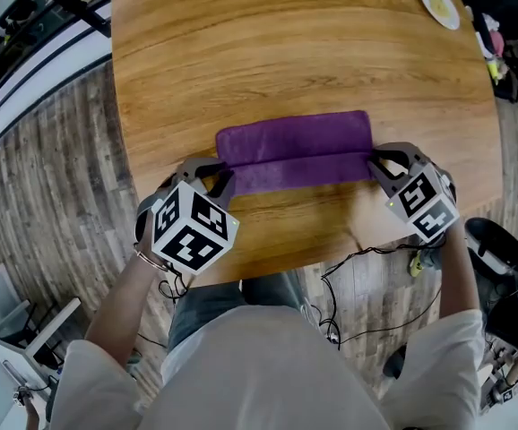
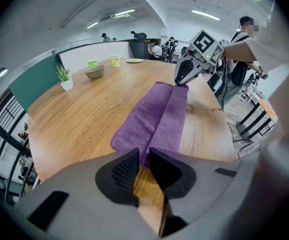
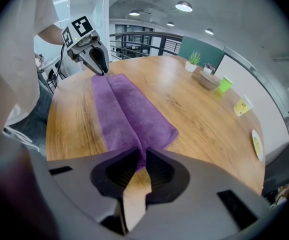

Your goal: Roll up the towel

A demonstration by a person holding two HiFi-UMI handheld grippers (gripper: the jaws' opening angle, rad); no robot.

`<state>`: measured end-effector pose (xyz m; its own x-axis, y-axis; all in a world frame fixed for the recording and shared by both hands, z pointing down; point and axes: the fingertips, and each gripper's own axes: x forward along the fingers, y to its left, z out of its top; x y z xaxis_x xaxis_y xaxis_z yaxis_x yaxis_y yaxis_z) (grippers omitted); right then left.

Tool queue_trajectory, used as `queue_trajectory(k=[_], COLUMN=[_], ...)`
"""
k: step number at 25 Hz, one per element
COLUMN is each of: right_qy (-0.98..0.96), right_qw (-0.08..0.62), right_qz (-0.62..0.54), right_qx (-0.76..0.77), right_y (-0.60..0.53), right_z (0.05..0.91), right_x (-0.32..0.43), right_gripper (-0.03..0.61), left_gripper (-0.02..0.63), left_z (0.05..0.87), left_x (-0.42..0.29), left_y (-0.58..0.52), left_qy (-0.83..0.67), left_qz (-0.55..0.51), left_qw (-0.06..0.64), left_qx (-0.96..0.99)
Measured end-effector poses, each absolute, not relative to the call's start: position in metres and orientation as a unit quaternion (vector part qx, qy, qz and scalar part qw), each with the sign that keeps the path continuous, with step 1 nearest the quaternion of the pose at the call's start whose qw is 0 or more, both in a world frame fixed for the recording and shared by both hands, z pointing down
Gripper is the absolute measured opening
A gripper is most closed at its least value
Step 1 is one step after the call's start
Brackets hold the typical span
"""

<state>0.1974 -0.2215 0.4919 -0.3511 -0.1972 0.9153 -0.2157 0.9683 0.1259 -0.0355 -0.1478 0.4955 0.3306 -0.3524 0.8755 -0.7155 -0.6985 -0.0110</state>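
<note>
While the purple towel (image 1: 295, 137) lay stretched crosswise on the wooden table (image 1: 241, 61), a gripper stood at each of its short ends. On the towel's near side only a band of bare wood separated it from the table edge closest to the person. Its near long side formed a narrower strip lying along the wider far part, with a straight seam running between the two from end to end.

The left gripper (image 1: 226, 179) met the towel's left end right at that seam, pointing steeply down. Its jaws were drawn in to a thin slit, and purple cloth filled the slit at the tips, so it was pinching the towel there. The right gripper (image 1: 373, 162) stood at the towel's right end on the same seam, its jaws likewise nearly together with the cloth nipped between the tips. Deeper between each pair of jaws only bare wood showed.

Well beyond the towel's far long side stood a bowl (image 2: 94, 72), a small potted plant (image 2: 64, 79), a green cup (image 2: 92, 63), a yellow cup (image 2: 115, 60) and a plate (image 1: 439, 5), all clear of the towel. On the towel's near side, past the table edge, cables (image 1: 366, 276) trailed over the plank floor (image 1: 53, 177).
</note>
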Motion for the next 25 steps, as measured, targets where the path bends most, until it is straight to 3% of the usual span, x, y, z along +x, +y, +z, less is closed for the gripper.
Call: queue_trajectory(k=[8,17,25], right_qy=[-0.839,-0.828,-0.815], right_qw=[0.518,0.554,0.573], right_qz=[0.005,-0.041,-0.066], right_qx=[0.167,0.076,0.061], right_y=[-0.221,-0.172,-0.178], right_z=[0.459,0.485,0.512], right_x=[0.215,0.205,0.208], right_gripper=[0.113,0.094,0.065], left_gripper=[0.077,0.077,0.081], left_z=[0.465,0.488,0.51], left_x=[-0.029,0.0,-0.003], left_y=[-0.126,-0.107,-0.107], left_qy=[-0.317,-0.258,-0.245], left_qz=[0.471,0.512,0.532], left_qw=[0.154,0.105,0.107], left_qx=[0.809,0.813,0.804])
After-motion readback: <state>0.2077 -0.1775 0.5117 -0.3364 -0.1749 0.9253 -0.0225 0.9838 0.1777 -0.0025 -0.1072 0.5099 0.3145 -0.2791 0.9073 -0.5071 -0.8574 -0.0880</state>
